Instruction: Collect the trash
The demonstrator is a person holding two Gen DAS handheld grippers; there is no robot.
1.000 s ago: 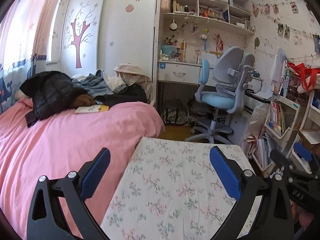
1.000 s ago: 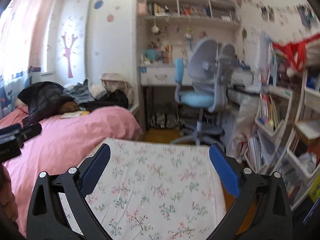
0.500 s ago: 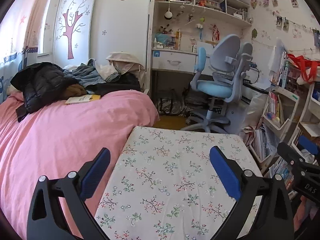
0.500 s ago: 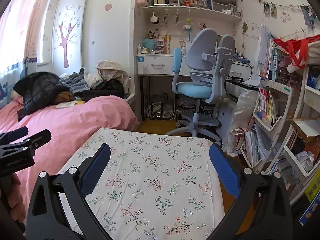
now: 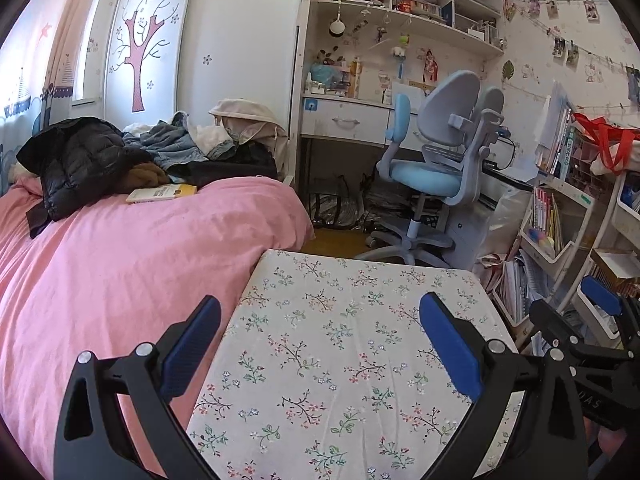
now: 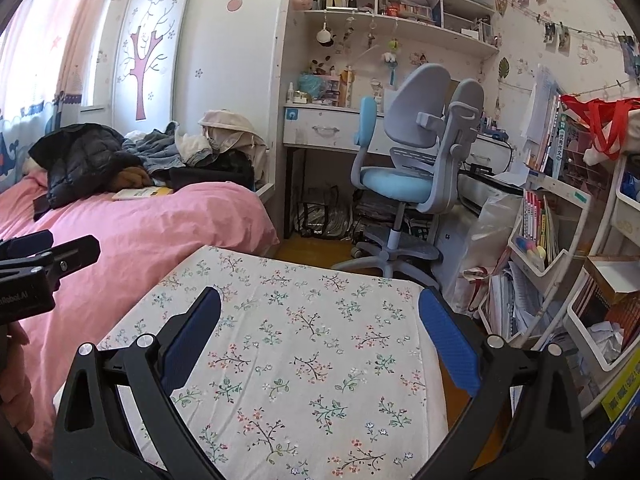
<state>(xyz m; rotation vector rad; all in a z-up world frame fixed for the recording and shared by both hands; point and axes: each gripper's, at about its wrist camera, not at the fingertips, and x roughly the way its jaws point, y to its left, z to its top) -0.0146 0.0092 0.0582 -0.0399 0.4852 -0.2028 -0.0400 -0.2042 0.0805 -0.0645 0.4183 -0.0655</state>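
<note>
- No loose trash can be made out on the flowered tabletop [image 5: 344,344] at lower centre; crumpled paper [image 6: 606,338] is seen in a white bin at the lower right of the right wrist view, though whether it is trash cannot be told.
- The pink bed [image 5: 120,264] is cut off by the left edge of the frame, and its far end is hidden under a black jacket [image 5: 76,160] and a heap of clothes [image 5: 188,144].
- A yellow book [image 5: 162,193] lies on the bed just in front of that heap.
- The space under the desk [image 6: 324,130] is dark, and the bags there are hard to make out.
- A blue and grey chair [image 6: 416,160] stands at centre right, between the table and the desk.
- The bookshelves [image 6: 548,236] at the right are crowded and cut off by the frame edge.
- The left gripper [image 5: 320,344] is held over the tabletop with jaws wide apart, nothing between them.
- The right gripper [image 6: 320,340] is likewise spread wide and empty above the tabletop.
</note>
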